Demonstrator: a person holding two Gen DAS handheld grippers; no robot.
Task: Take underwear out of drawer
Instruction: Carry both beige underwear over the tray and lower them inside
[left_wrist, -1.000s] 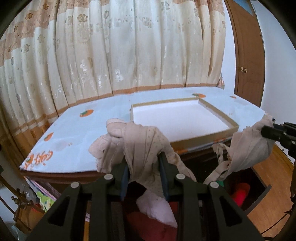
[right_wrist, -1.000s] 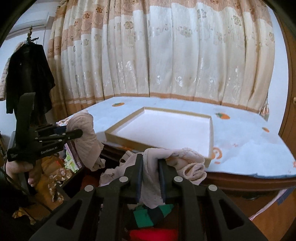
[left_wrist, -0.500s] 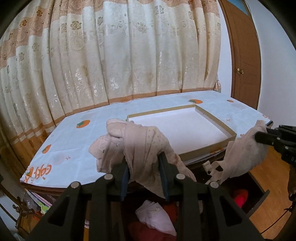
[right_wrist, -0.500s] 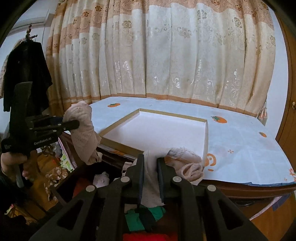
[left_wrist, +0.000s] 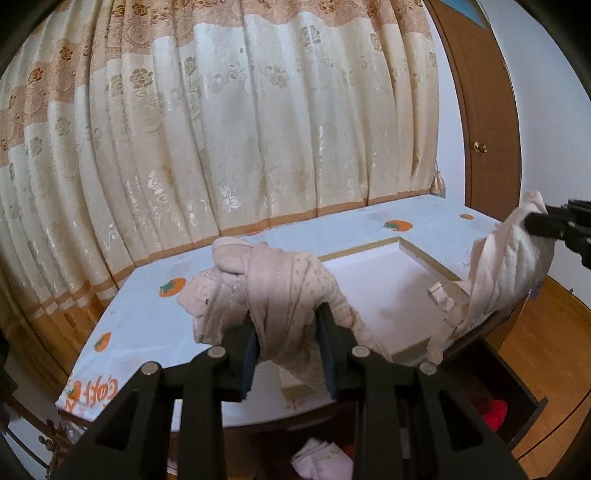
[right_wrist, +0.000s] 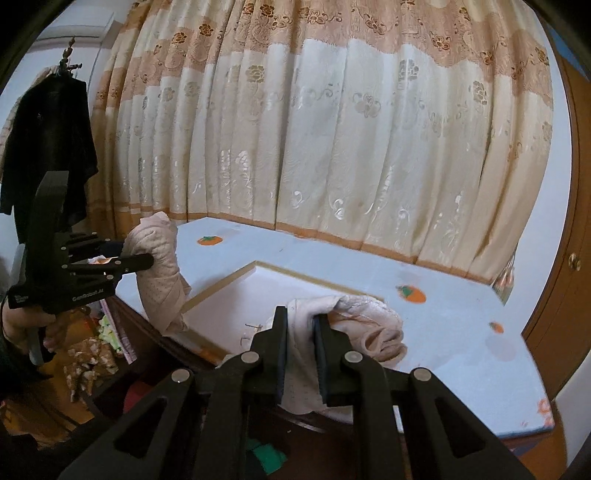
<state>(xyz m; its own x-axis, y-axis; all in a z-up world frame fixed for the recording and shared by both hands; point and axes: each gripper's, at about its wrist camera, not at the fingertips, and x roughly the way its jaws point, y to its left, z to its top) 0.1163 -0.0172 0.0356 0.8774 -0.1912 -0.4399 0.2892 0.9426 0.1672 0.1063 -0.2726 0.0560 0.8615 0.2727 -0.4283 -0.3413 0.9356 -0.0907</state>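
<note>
**Snag risk on dangling straps**

Garments clamped in both tools: left tool (left_wrist: 288, 341) pinched on beige underwear (left_wrist: 280, 291), right tool (right_wrist: 300, 354) shut on pale underwear (right_wrist: 347, 325), both above worktop (right_wrist: 461, 332). Trailing ends might catch open drawer (left_wrist: 517, 398) or slip free.

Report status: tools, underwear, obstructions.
Left tool and right tool both shut on beige underwear. Garment lifted over shallow tray, clear of drawer. Nothing blocking.
</note>
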